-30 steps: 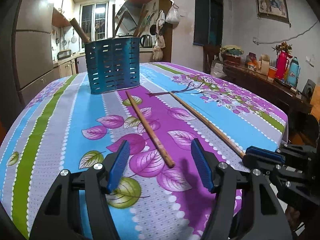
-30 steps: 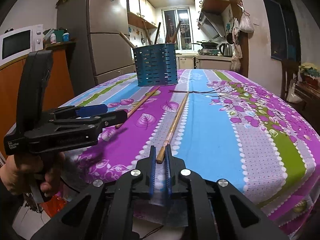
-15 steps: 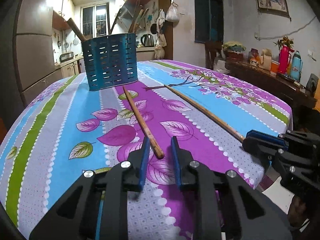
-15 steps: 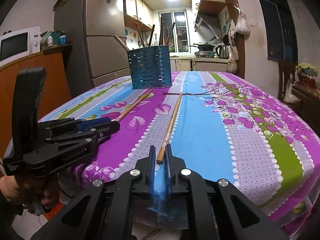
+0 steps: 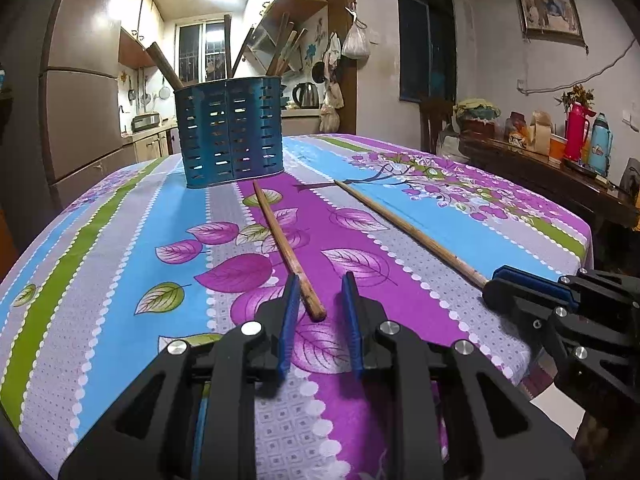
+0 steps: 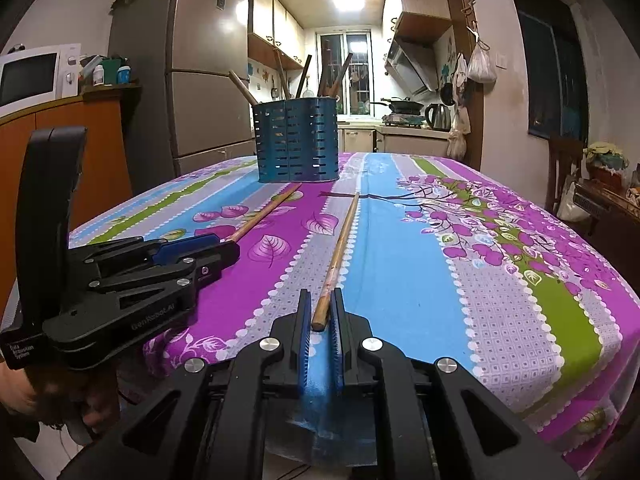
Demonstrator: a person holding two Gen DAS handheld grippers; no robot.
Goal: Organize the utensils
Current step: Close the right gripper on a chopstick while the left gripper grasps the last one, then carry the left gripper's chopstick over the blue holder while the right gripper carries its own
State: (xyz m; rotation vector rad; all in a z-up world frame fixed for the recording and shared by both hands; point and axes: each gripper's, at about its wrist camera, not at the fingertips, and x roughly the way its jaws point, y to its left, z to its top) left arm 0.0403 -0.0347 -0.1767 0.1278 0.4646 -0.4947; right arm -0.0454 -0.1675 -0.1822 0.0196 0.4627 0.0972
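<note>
Two wooden chopsticks lie on the flowered tablecloth (image 5: 120,248), pointing toward a blue slotted utensil holder (image 5: 230,132) (image 6: 298,140) that has several wooden utensils standing in it. The shorter chopstick (image 5: 280,232) (image 6: 264,212) ends between the blue pads of my left gripper (image 5: 320,280) (image 6: 224,246). Those jaws stand narrow around it, with a gap still showing at the right pad. My right gripper (image 6: 322,294) (image 5: 496,280) is shut on the near end of the longer chopstick (image 6: 344,232) (image 5: 408,230) at the table's front edge.
The table's near edge runs just under both grippers. A hand (image 6: 24,396) holds the left gripper's handle. A fridge (image 6: 200,80) and a microwave (image 6: 28,76) stand to the left. To the right, a dark sideboard carries flasks (image 5: 576,132).
My left jaws have closed from wide apart to narrow around the shorter chopstick's end. The right gripper has kept its grip on the longer chopstick in the same place.
</note>
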